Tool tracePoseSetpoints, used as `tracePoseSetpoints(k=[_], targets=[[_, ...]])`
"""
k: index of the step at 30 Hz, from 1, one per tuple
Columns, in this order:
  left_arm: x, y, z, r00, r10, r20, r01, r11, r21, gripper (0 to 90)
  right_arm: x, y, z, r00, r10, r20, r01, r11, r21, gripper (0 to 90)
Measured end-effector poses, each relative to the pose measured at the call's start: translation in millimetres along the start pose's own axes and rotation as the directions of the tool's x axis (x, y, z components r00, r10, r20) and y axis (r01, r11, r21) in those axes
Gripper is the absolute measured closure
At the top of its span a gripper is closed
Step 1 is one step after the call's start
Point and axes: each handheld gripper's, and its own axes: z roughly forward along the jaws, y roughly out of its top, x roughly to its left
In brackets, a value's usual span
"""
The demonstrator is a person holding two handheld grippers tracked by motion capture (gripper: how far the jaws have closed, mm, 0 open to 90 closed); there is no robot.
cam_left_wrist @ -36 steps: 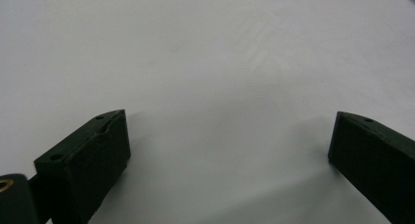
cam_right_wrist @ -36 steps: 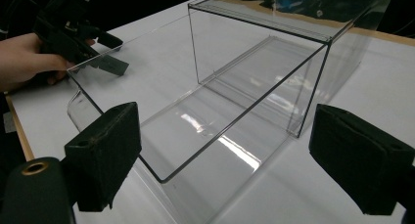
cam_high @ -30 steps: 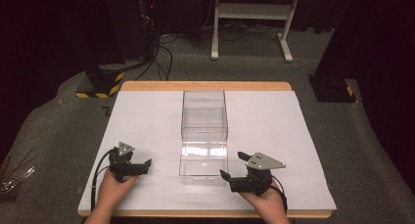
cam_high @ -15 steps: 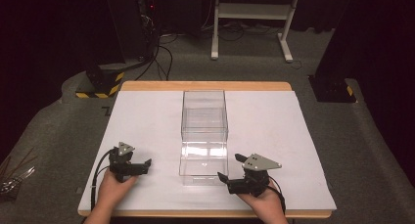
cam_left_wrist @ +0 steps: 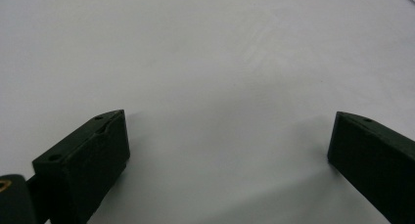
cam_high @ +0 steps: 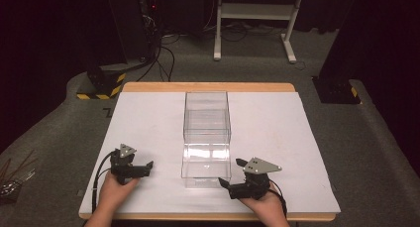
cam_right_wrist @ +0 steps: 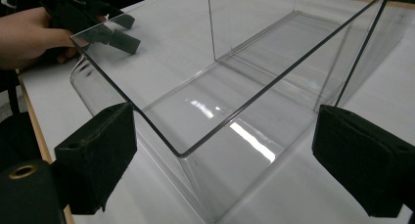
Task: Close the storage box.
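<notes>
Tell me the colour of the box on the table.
The rectangular plastic box is colourless and see-through, clearest in the right gripper view.

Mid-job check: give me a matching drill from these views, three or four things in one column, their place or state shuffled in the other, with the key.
Things:
1. left gripper
2. right gripper
3. clear rectangular plastic box
4. white sheet covering the wooden table

Places or states:
A. stands open-topped at the middle of the table
B. jaws open over bare white surface, left of the box
C. lies flat under everything
D. jaws open, aimed at the box's near corner

Pairs: 1-B, 2-D, 3-A, 4-C
</notes>
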Motion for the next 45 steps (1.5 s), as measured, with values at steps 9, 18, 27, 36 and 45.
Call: tracePoseSetpoints(k=[9,18,27,36,45], targets=[[0.1,0.0,0.0,1.0000,0.000,0.001,0.000,1.0000,0.000,2.1,0.7,-4.9,9.3,0.9996,-0.028,0.007,0.028,0.998,0.063,10.2],[0.0,0.0,0.0,1.0000,0.000,0.001,0.000,1.0000,0.000,2.1,1.7,-4.4,13.9,0.9994,-0.030,0.014,0.030,0.998,0.050,10.1],[0.0,0.0,0.0,1.0000,0.001,0.000,-0.001,1.0000,0.000,2.1,-3.7,-1.6,15.9,0.9992,-0.020,0.035,0.019,0.999,0.036,10.5],[0.0,0.0,0.0,1.0000,0.000,0.000,0.000,1.0000,0.000,2.1,-6.7,-1.1,19.6,0.9976,-0.004,0.069,0.003,1.000,0.017,10.7],[0.0,0.1,0.0,1.0000,0.000,0.000,0.000,1.0000,0.000,2.0,-9.0,0.0,23.5,0.9957,0.003,0.093,-0.004,1.000,0.004,10.8]])
